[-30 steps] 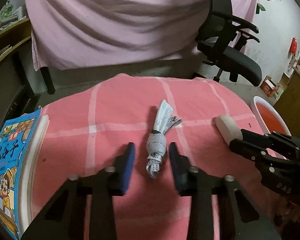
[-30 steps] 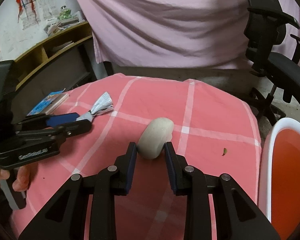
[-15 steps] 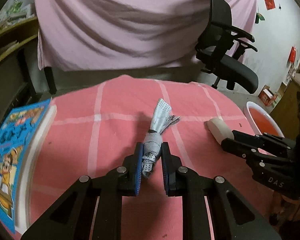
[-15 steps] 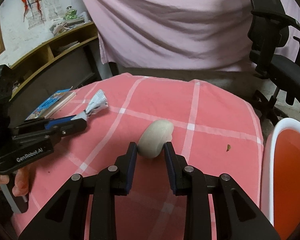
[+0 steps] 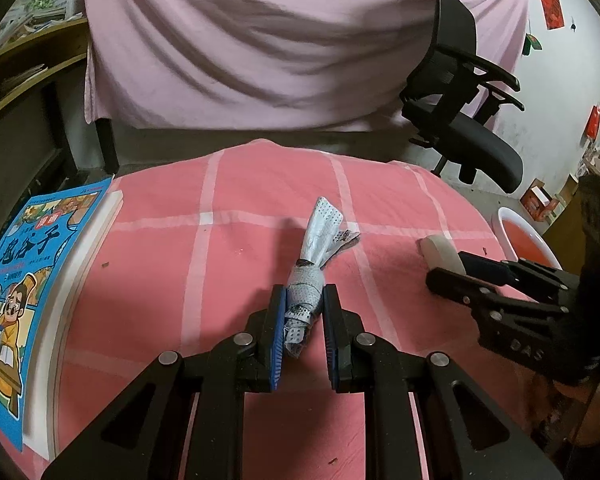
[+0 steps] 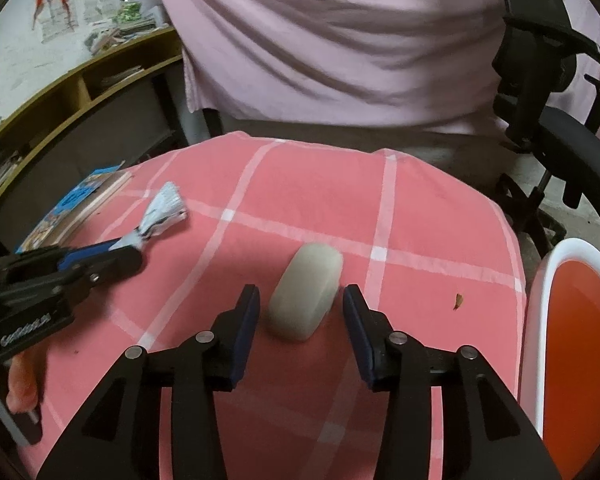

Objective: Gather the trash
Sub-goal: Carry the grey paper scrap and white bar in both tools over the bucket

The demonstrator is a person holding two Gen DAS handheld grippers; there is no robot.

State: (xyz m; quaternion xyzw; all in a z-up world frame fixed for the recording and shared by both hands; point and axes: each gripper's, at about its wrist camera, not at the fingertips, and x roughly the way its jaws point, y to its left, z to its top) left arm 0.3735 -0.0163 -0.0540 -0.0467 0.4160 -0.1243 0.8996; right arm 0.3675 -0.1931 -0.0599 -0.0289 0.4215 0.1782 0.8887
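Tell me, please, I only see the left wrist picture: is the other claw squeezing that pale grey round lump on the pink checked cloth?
Observer: No. In the right wrist view the right claw is opening. The pale grey round lump lies between its pads with a gap on each side.
Operator: Can you see who holds my claw?
Observer: Only bare fingers, low on the left of that view. They wrap the handle of the left claw, which is shut on the twisted blue-and-white paper wrapper.
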